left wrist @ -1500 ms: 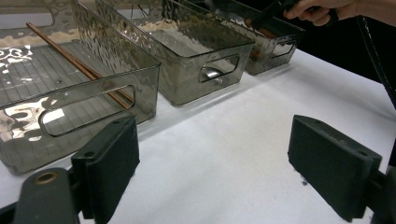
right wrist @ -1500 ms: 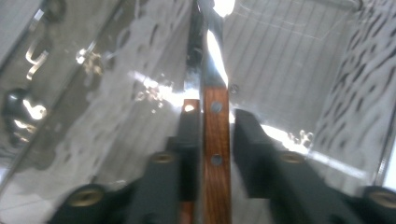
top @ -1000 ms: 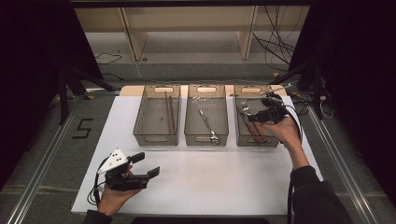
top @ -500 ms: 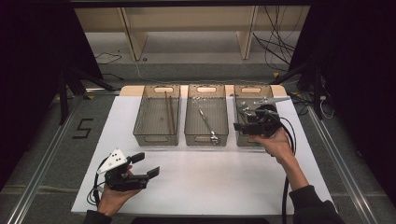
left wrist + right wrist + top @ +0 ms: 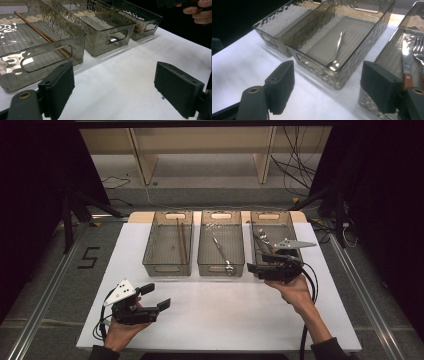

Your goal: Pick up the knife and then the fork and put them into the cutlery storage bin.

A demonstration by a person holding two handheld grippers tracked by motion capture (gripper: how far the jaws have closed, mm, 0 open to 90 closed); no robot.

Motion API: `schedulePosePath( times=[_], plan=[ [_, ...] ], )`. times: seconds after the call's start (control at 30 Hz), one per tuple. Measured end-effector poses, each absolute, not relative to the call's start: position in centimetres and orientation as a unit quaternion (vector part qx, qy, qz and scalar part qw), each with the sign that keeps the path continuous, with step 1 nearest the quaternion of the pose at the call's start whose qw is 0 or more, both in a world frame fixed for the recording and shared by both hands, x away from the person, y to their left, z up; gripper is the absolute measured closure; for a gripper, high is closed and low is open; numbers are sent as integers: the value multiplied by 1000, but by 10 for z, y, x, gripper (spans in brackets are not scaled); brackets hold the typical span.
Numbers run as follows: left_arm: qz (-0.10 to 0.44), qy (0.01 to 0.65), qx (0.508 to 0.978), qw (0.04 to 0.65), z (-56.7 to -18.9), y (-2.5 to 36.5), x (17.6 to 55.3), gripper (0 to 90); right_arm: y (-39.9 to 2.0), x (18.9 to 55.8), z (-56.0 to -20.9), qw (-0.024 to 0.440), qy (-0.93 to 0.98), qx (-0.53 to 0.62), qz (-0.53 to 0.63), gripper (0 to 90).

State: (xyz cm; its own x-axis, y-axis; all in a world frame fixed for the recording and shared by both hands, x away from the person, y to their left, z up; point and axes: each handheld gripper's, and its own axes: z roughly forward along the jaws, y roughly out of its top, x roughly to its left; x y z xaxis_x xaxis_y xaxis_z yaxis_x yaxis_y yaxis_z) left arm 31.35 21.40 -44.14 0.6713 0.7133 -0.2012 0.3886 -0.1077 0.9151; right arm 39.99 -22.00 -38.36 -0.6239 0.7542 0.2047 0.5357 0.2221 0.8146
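high view: right gripper [image 5: 261, 266] held by near end of right bin [image 5: 272, 242], jaws just opened wide, nothing gripped. left gripper [image 5: 150, 299] held wide open over white table [image 5: 225, 310], empty.

- The left gripper [image 5: 157, 297] sits low over the near left part of the table, jaws wide apart with nothing between them, pointing toward the right edge.
- The left hand [image 5: 120, 332] grips it from the near edge, forearm short.
- The right gripper [image 5: 257, 265] hovers toward the right edge, jaws having just opened, empty, pointing left.
- The right hand [image 5: 296, 290] holds it from below, forearm running to the near right corner.
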Motion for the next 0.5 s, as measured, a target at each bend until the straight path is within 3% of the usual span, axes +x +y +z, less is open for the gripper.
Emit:
schedulePosePath(
  times=[0.5],
  plan=[
    [146,378,729,552,-441,214,313,162,-222,368,-403,114,761,386,510,239]
  ],
)
